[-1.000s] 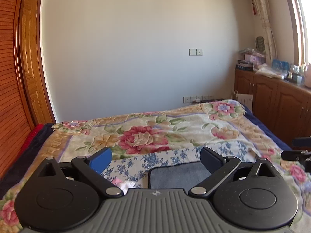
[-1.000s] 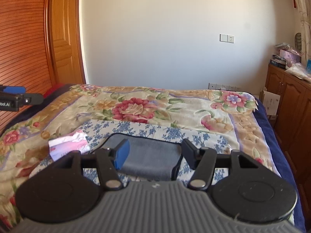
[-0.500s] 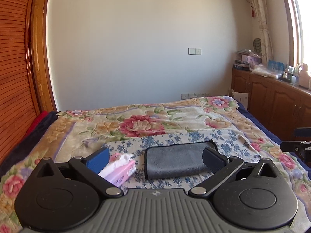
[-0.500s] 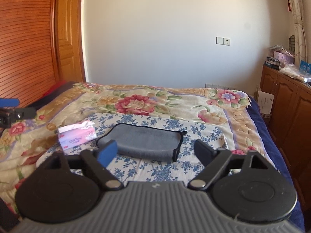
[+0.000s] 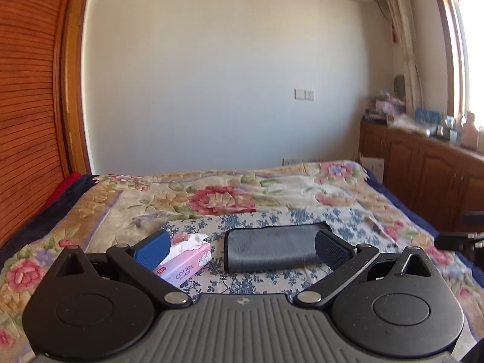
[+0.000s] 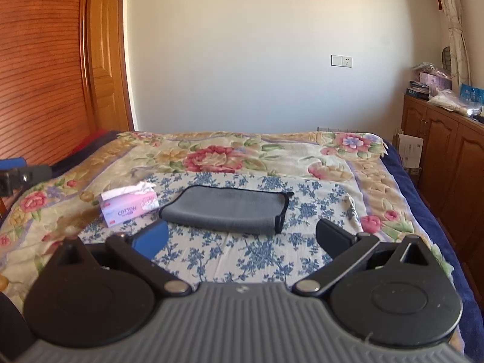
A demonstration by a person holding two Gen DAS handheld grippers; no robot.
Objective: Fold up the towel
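Note:
A grey towel [image 5: 272, 246] with dark edging lies folded into a flat oblong on a blue-flowered cloth [image 5: 266, 278] on the bed; it also shows in the right wrist view [image 6: 225, 208]. My left gripper [image 5: 240, 248] is open and empty, held above and short of the towel. My right gripper [image 6: 240, 237] is open and empty, also pulled back from the towel. Neither touches it.
A pink tissue box [image 5: 184, 261] sits just left of the towel, also in the right wrist view [image 6: 130, 205]. The bed has a floral quilt [image 6: 211, 154]. Wooden cabinets [image 6: 444, 157] stand on the right, a wooden door [image 6: 106, 60] on the left.
Both grippers have drawn back and up from the towel. The right gripper's jaws have opened wider. The towel stays folded on the cloth.

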